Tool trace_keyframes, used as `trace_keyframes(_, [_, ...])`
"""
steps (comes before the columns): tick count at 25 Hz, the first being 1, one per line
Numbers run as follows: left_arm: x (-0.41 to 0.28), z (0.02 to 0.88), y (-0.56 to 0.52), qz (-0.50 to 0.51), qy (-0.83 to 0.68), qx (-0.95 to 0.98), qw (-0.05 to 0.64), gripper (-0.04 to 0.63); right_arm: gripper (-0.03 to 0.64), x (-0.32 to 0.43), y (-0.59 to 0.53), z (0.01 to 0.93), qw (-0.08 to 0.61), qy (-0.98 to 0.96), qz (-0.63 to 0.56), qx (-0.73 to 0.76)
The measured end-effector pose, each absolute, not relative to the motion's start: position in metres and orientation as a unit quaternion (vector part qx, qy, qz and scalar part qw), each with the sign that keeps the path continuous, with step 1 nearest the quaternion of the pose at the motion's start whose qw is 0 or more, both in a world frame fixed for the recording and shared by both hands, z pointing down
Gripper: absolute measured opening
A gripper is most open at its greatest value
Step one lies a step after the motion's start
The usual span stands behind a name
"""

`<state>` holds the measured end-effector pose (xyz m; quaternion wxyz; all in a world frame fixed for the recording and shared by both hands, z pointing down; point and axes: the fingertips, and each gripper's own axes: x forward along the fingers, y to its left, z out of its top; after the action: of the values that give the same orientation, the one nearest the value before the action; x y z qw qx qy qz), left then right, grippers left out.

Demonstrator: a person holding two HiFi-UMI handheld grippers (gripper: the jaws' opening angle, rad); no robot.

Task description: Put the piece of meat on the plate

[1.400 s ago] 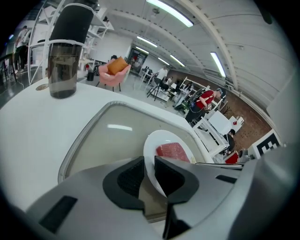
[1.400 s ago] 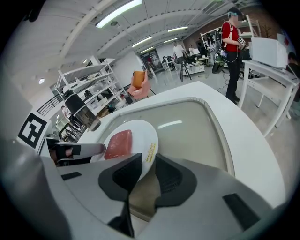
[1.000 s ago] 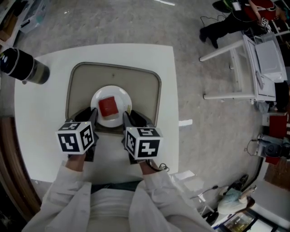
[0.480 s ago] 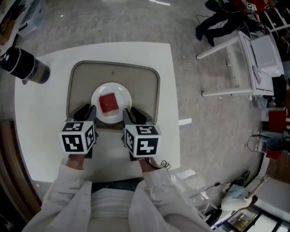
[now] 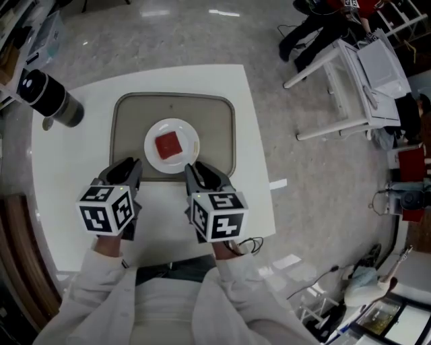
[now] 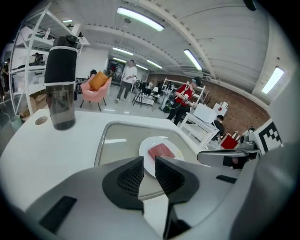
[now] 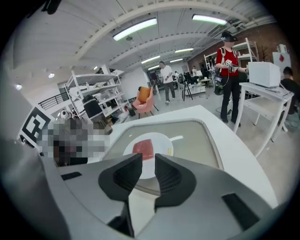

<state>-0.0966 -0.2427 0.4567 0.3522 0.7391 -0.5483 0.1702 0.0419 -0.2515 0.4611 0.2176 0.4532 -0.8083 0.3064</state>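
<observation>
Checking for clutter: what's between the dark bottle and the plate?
Between bottle and plate: only bare white table, then the tray, its rim and floor, in the head view.

Bright, even indoor light from above.
Ceiling tubes (image 6: 140, 18) light the room and glint on the floor (image 5: 222, 12); the white table (image 5: 67, 202) and plate (image 5: 151, 151) look bright, shadows faint. Both gripper views bend and darken toward their edges.
</observation>
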Motion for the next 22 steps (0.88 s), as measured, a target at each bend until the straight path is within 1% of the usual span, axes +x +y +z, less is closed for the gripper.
trace_keyframes(2, [-0.093, 0.443, -0.233, 0.154, -0.533, 0.76, 0.339, 0.069, 0.09, 0.037, -0.24, 0.44, 0.175, -0.824, 0.291, 0.454])
trace_keyframes(3, [-0.091, 0.435, -0.227, 0.145, -0.525, 0.771, 0.33, 0.046, 0.084, 0.034, -0.232, 0.428, 0.151, -0.833, 0.282, 0.452])
trace_keyframes(4, [-0.09, 0.427, -0.22, 0.135, -0.517, 0.782, 0.321, 0.028, 0.07, 0.031, -0.223, 0.417, 0.13, -0.84, 0.274, 0.45])
trace_keyframes(5, [-0.089, 0.419, -0.213, 0.125, -0.51, 0.791, 0.314, 0.023, 0.044, 0.028, -0.215, 0.408, 0.114, -0.845, 0.265, 0.449])
trace_keyframes(6, [-0.088, 0.412, -0.206, 0.116, -0.503, 0.799, 0.307, 0.018, 0.038, 0.026, -0.206, 0.4, 0.104, -0.849, 0.257, 0.451])
trace_keyframes(16, [-0.087, 0.354, -0.128, 0.073, -0.461, 0.85, 0.247, 0.011, 0.02, 0.015, -0.128, 0.347, 0.078, -0.858, 0.199, 0.467])
trace_keyframes(22, [-0.072, 0.34, -0.086, 0.072, -0.426, 0.871, 0.233, 0.011, 0.017, 0.011, -0.088, 0.337, 0.077, -0.86, 0.187, 0.468])
